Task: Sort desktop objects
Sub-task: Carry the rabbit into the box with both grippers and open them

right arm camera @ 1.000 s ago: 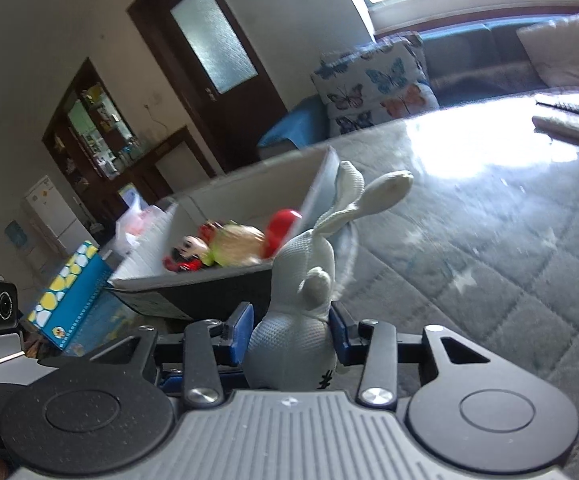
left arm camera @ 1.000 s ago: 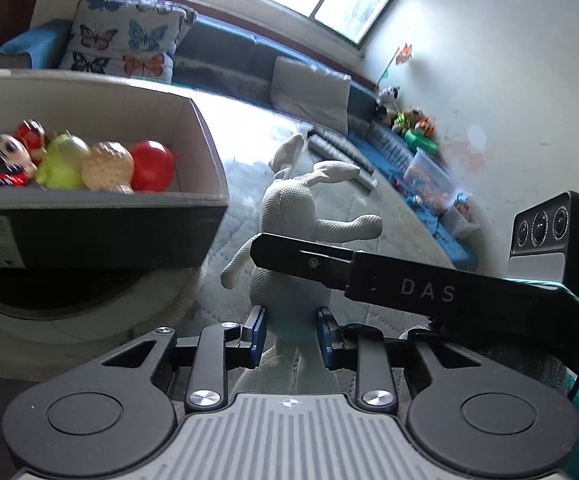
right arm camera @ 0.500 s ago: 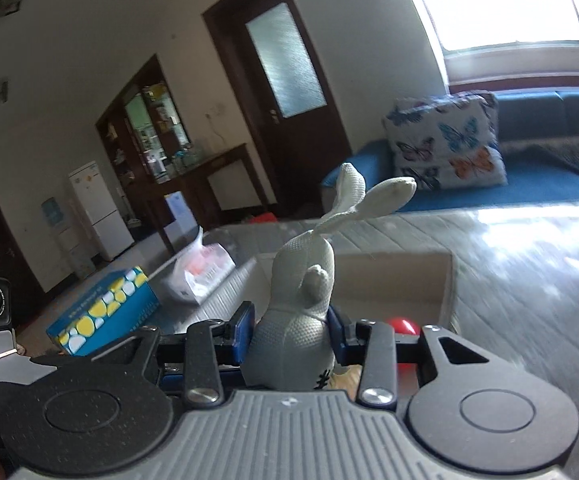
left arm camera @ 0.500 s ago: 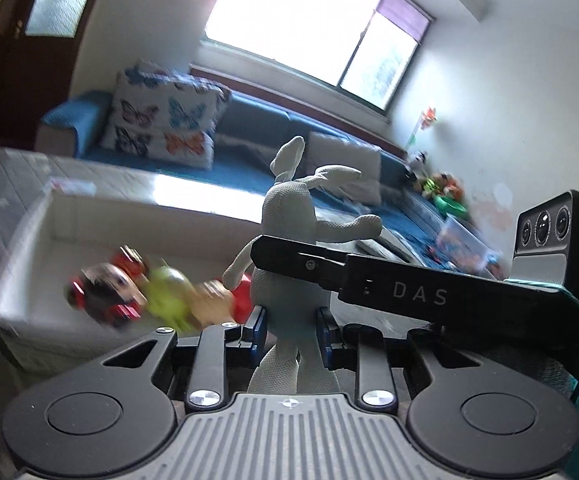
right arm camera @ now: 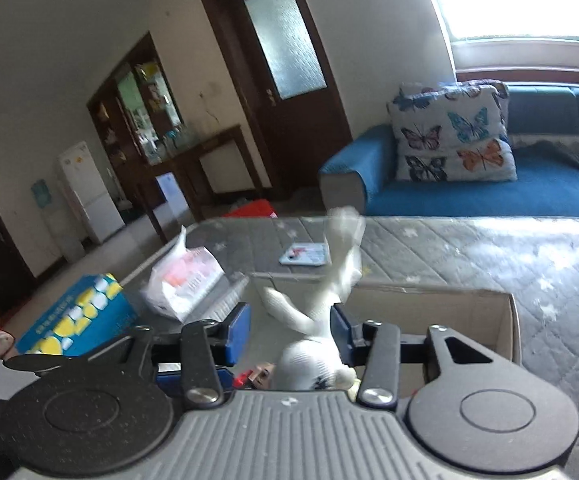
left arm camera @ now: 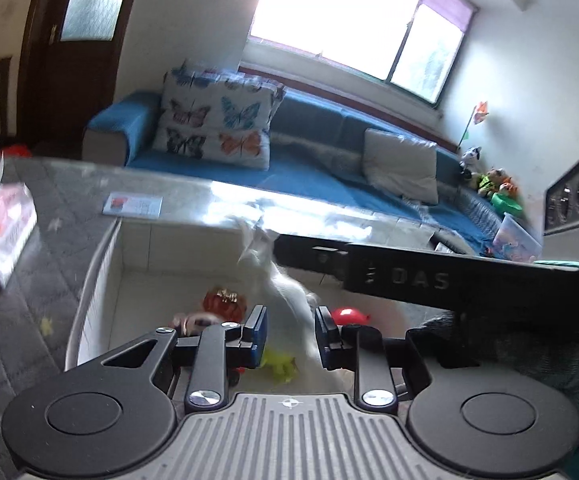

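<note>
Rabbit toy [right arm camera: 321,344], white and blurred, hangs over the open cardboard box [right arm camera: 505,320], its ears above the box's far wall and its body above the toys already inside. In the right wrist view the right tool [right arm camera: 291,330] has its blue pads spread; the left pad stands clear of the toy and the right pad is beside its flank, so no clamp remains there, and the jaws are opening. In the left wrist view the left tool [left arm camera: 287,334] frames the toy's lower part; its jaws are closing, yet a gap shows at both pads, so it is judged not to be pressing.

Inside the box, below the toy, lie a red ball [left arm camera: 347,314], an orange round toy [left arm camera: 225,302] and a yellow-green toy [left arm camera: 279,364].

Judgement: the step in hand is the release into the box. To do it well, keep both tools over the box's middle, away from its near wall, let the toy fall free before withdrawing, and lift straight up so no pad snags an ear or limb.
</note>
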A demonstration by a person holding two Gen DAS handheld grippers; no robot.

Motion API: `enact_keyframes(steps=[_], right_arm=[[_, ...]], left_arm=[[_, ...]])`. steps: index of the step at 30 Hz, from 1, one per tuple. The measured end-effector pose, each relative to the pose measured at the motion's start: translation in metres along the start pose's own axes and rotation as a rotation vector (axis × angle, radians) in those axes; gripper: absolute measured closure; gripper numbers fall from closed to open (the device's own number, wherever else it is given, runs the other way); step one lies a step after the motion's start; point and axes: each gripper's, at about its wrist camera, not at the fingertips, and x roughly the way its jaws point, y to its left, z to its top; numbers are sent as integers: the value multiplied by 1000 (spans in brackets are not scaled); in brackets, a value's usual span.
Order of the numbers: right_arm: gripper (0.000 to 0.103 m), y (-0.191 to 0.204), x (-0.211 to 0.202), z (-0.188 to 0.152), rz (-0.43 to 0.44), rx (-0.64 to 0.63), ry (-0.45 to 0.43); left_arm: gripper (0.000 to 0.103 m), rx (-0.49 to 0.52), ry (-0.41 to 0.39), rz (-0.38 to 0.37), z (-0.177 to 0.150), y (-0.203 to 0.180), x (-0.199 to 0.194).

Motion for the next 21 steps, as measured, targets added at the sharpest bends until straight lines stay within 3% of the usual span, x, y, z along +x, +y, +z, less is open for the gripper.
enact_keyframes(steps=[10, 21], right_arm=[[51, -1, -14, -15, -31, -31, 25], [35, 7, -49, -39, -63, -100, 46]], left_arm=[[74, -48, 3, 17, -15, 12, -3], [73, -62, 7, 52, -40, -2, -32]])
